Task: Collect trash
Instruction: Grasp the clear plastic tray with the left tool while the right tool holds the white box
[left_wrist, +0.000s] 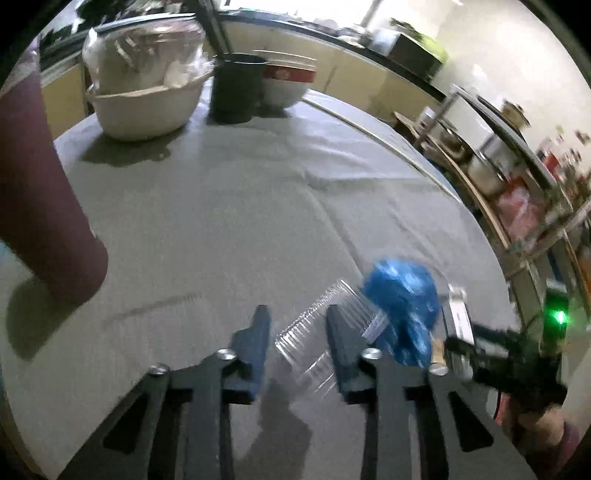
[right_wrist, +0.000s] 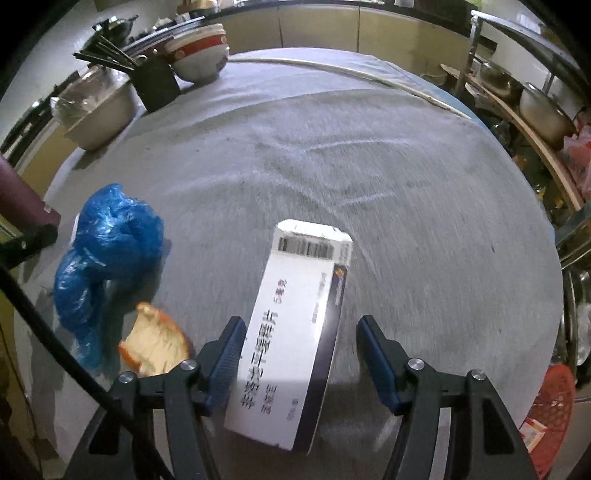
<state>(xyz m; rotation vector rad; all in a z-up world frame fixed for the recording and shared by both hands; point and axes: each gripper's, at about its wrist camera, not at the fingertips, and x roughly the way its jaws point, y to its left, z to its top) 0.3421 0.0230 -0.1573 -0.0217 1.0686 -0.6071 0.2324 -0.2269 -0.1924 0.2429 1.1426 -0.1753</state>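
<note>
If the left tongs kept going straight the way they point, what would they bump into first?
Probably the clear plastic cup, already lying between the left tongs; beyond it only grey tablecloth, though depth is hard to judge.

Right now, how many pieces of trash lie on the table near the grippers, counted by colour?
Clear: 1, the plastic cup
Blue: 1, the crumpled plastic bag
White: 1, the cardboard box
Orange: 1, the peel
Total: 4
</note>
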